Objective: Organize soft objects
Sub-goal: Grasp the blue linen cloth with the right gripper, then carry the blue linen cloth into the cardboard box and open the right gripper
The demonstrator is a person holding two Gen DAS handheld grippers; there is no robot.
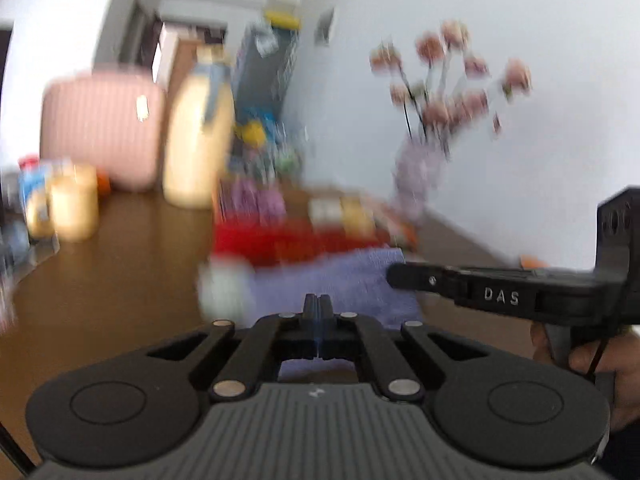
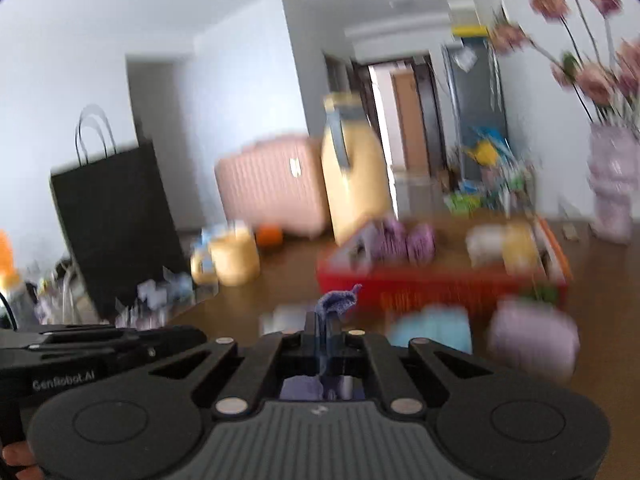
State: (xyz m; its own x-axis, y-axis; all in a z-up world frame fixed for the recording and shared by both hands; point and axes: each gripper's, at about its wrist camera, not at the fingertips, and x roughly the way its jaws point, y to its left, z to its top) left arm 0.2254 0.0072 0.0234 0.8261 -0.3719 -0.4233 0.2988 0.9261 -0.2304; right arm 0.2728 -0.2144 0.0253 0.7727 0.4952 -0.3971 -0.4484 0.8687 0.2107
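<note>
Left hand-held gripper [image 1: 316, 300]: jaws pressed together on the near edge of a purple towel [image 1: 340, 280], cloth visible beneath the jaws. Right hand-held gripper [image 2: 324, 320]: jaws pinching a corner of the same purple towel, a tuft protruding above the fingertips. Towel spread between both, above the brown bench [image 1: 120, 272], just in front of a red basket [image 2: 432, 284]. Background blurred: pink suitcase [image 2: 268, 184], flower vase [image 1: 416, 176].

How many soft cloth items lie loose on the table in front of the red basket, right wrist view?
2: a light blue cloth and a lilac one to its right. Blur may hide others.
</note>
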